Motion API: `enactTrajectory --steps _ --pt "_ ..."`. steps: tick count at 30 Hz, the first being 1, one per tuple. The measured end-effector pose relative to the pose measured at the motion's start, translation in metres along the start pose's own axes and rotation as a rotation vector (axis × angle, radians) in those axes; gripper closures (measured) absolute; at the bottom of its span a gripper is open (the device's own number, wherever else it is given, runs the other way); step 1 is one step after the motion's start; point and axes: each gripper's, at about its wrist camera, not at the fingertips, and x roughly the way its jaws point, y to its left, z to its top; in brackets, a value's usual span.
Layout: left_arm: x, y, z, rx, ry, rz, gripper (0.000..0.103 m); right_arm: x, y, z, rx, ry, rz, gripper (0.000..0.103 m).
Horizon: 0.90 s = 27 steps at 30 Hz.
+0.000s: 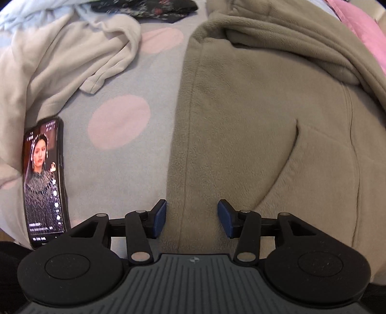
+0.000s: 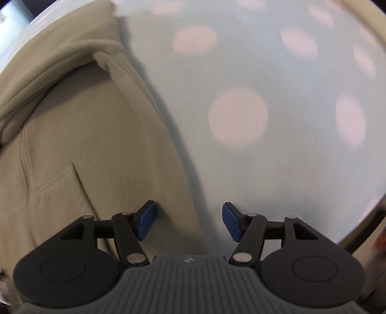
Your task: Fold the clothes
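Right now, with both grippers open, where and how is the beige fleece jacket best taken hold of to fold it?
Probably grip the beige fleece jacket at its straight side edges. The left hand-held gripper straddles one edge, beside the phone; the right hand-held gripper straddles the opposite edge. Each should slide one finger under from the dotted sheet, since the fabric lies flat.

The right wrist view is smeared by motion: the sheet (image 2: 241, 72) and its pink dots have soft edges, and the fleece (image 2: 84, 132) shows little texture. The fleece runs off the left edge there, and off the right and top edges in the left wrist view (image 1: 253, 108). The phone (image 1: 44, 183) is partly hidden at its lower end behind the left gripper (image 1: 191, 218); its on-screen text is too small to read. A cream garment (image 1: 48, 67), a dark floral cloth (image 1: 149, 8) and a pink cloth (image 1: 361, 31) are each cut off at the frame's edge.
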Motion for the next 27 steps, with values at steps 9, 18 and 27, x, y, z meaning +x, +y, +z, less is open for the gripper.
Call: enactTrajectory --steps 9,18,27 --pt "0.003 0.017 -0.004 -0.045 0.049 -0.044 0.058 -0.004 0.022 -0.034 -0.086 0.031 0.058 0.051" --pt "-0.007 0.024 -0.008 -0.029 0.002 -0.065 0.094 -0.033 0.037 -0.038 -0.131 -0.085 0.078 0.083" --pt "-0.054 0.031 0.006 -0.119 -0.160 -0.220 0.095 -0.076 0.045 -0.024 -0.087 -0.282 0.255 0.084"
